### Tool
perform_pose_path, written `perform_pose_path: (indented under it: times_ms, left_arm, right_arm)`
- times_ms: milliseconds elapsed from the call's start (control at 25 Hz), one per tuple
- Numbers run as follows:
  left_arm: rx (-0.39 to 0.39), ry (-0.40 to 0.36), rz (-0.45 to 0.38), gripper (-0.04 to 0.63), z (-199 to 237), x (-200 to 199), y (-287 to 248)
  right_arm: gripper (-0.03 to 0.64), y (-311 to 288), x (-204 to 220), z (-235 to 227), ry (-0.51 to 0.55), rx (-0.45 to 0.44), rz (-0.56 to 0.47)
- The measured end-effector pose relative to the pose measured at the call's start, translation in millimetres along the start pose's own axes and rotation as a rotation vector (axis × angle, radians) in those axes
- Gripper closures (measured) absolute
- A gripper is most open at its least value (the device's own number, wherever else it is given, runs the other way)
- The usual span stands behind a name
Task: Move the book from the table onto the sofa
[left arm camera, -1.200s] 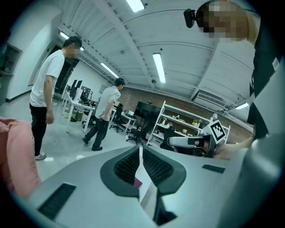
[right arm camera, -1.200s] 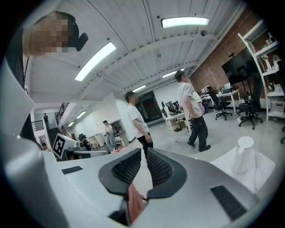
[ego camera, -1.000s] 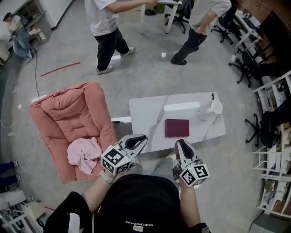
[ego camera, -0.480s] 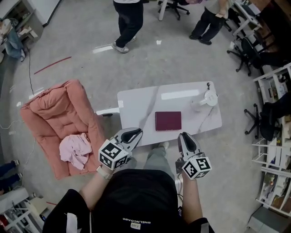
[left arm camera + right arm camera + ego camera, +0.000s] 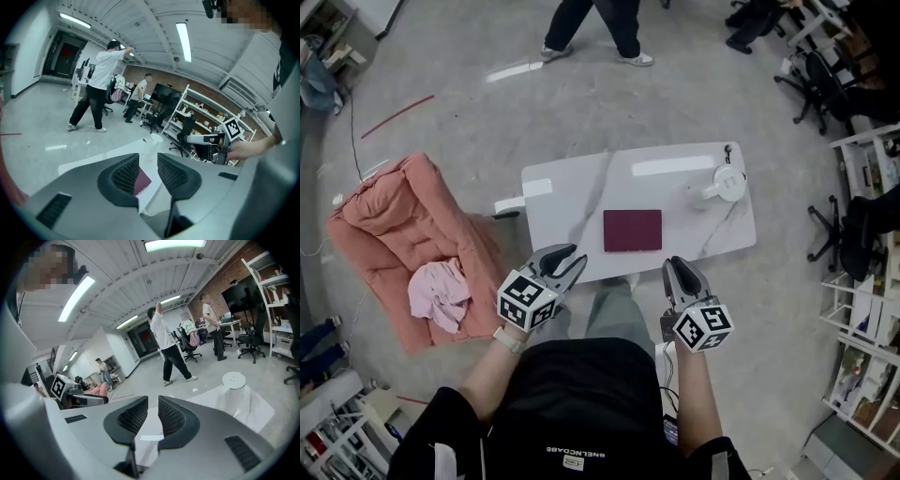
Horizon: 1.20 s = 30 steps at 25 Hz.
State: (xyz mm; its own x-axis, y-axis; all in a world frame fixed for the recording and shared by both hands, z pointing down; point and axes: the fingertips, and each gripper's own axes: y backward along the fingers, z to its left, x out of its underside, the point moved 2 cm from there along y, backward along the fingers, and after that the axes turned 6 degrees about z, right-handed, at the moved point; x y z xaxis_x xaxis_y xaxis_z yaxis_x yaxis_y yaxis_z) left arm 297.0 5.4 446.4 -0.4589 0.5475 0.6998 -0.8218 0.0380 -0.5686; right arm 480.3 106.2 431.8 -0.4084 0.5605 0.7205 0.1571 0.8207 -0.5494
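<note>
Our left gripper (image 5: pixel 569 259) hovers just short of the bench's (image 5: pixel 572 202) near edge, jaws having just been opening, partway apart with nothing between them — readying, we judge, for the book (image 5: pixel 632 231). Our right gripper (image 5: pixel 678 269), also at that near edge, is closed and empty. The book lies flat mid-bench, untouched. Left of the bench sits the sofa (image 5: pixel 384 220) — where it belongs.

1. White table (image 5: pixel 562 202): rectangular top with faint grey veining, standing on the floor.
2. Book (image 5: pixel 632 231): dark red, shut, lying flat near the middle of the table.
3. White round-topped object (image 5: pixel 719 186): upright near the table's right end, apart from the book.
4. Sofa (image 5: pixel 375 220): pink, cushioned, on the grey floor (image 5: pixel 469 122) left of the table.
5. Pink cloth (image 5: pixel 436 291): crumpled on the sofa seat.
</note>
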Motion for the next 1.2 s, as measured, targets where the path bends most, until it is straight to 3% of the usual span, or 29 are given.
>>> perform_pose_path:
  times_ms: [360,840,1200]
  left_arm:
    - [-0.03,0.055,0.068,0.426,7,37,-70]
    - [-0.064,0.1,0.17,0.361,27,85,-154]
    - [-0.096,0.181,0.233,0.321,63,133,-207]
  right_arm:
    - [0.552,-30,31,-69,-0.09,-0.025,0.094]
    - [0.419,-71,83,-148,-0.112,-0.029,0.268]
    - [0.366,-118,139,-192,-0.131,-0.049,0.416]
